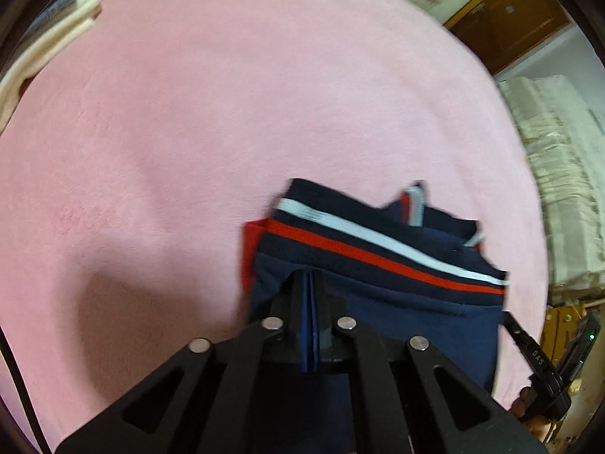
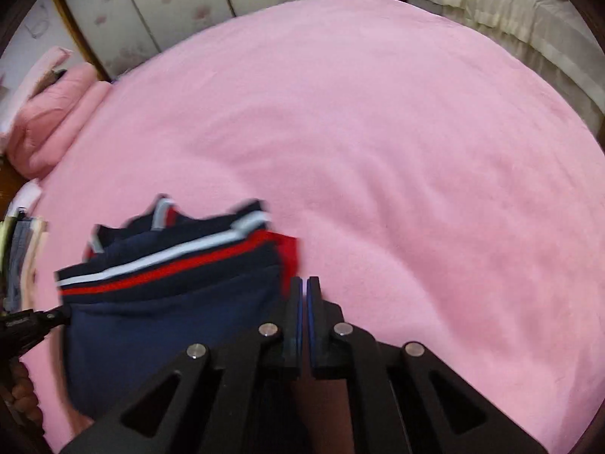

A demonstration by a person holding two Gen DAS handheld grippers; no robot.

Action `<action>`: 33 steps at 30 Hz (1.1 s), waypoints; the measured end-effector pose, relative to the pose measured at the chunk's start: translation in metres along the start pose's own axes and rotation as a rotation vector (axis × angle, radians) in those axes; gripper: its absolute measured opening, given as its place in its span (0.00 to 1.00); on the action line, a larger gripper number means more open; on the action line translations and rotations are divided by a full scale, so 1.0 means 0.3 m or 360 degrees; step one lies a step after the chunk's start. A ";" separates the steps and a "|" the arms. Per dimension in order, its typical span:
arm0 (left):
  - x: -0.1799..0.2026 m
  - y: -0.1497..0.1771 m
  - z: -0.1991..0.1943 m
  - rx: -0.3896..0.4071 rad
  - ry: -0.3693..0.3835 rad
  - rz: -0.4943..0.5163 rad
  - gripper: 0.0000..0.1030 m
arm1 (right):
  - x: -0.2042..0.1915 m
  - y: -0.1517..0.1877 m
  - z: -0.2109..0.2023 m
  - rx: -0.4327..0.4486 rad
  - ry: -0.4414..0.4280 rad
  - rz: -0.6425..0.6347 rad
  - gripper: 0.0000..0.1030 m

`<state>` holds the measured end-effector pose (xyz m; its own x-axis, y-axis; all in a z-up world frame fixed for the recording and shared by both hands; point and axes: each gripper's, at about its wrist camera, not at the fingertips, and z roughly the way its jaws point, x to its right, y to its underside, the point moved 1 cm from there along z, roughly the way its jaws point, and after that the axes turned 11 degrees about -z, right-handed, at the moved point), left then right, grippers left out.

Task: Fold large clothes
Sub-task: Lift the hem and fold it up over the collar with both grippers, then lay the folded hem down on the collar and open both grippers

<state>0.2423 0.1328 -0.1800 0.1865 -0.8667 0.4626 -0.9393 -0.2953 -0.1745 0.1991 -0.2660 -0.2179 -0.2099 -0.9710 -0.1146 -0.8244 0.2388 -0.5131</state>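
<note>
On the far left edge of my left-hand view, a stack of cream and grey folded clothes (image 1: 49, 38) sits at the border of the bed (image 1: 227, 113), which is covered in a pink fleece blanket. Moving right, my left tongs (image 1: 311, 278) are clenched, and their tips sit against the navy cloth of the folded garment (image 1: 378, 265); whether any cloth is pinched between them I cannot tell. That garment, dark blue with red and white stripes, lies bunched on the near part of the bed, right of the middle in this view. Past its right edge the other tool shows, with my fingers (image 1: 529, 408) around it. Farther right stand a pale ruffled bed skirt (image 1: 559, 174) and a brown wooden door (image 1: 506, 19). In my right-hand view, pink pillows (image 2: 49, 121) lie at the far left, the garment sits near left, and my right tongs (image 2: 304, 283) are shut with nothing between them, just beside the garment's red right edge. To the right of them, the pink blanket runs on to the far side.
</note>
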 end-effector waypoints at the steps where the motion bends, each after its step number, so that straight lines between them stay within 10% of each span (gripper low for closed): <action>1: 0.016 0.019 -0.012 -0.0016 0.0047 0.0014 0.01 | -0.022 0.001 -0.018 0.0029 -0.0093 0.0048 0.02; 7: 0.163 0.133 0.083 -0.0280 0.0210 -0.0001 0.01 | -0.221 0.057 0.017 -0.0045 -0.0664 0.0209 0.02; 14: 0.183 0.214 0.158 -0.0358 0.0115 0.0054 0.01 | -0.250 0.147 0.096 -0.0191 -0.0772 0.0294 0.00; 21: 0.046 0.149 0.067 -0.0338 0.0094 0.0104 0.01 | -0.035 0.111 0.044 -0.0153 -0.0591 0.0208 0.00; 26: 0.032 0.123 0.033 -0.0159 -0.0260 0.0231 0.01 | 0.089 0.088 0.019 -0.0160 -0.0189 0.0227 0.00; 33: 0.025 0.164 -0.013 -0.0153 -0.0237 0.0218 0.07 | 0.069 0.107 -0.090 0.0041 -0.0067 0.0280 0.00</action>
<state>0.1965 0.1132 -0.1817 0.0888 -0.9479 0.3058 -0.9806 -0.1370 -0.1400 0.1540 -0.2781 -0.2137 -0.3273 -0.9140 -0.2399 -0.7628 0.4054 -0.5037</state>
